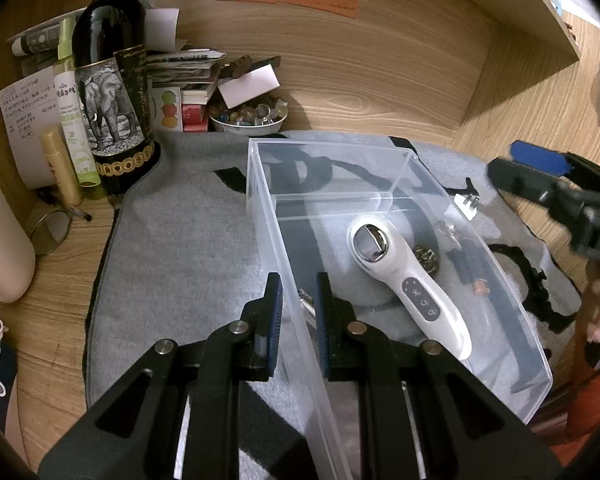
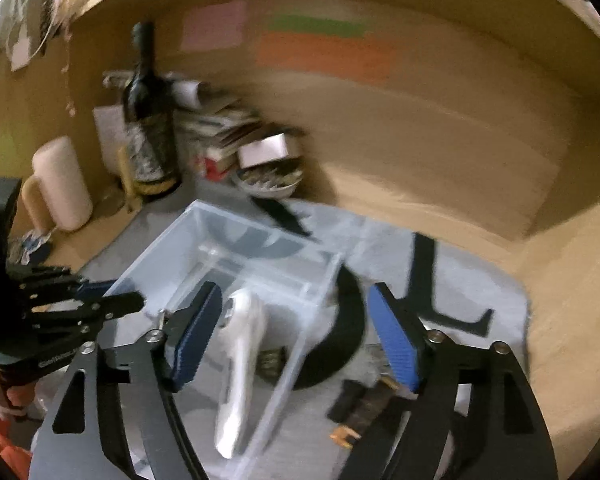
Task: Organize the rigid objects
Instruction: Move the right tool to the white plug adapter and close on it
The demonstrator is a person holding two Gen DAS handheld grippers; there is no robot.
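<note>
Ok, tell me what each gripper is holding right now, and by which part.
The left gripper is clamped on the clear plastic box, gripping its near side wall. The right gripper is open and holds nothing.

The right gripper (image 2: pixel 296 336) hangs with jaws wide apart above a clear plastic bin (image 2: pixel 220 240). A white handheld device (image 2: pixel 240 360) lies inside it. The view is blurred.

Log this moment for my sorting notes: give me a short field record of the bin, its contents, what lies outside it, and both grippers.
bin: clear plastic bin on grey mat, divider across it
in bin: white handheld device; small round patterned item
outside bin: small dark figure on the mat, by the bin's right wall
left gripper: shut on the bin's near-left wall
right gripper: open, nothing between its pads, above the bin
</note>
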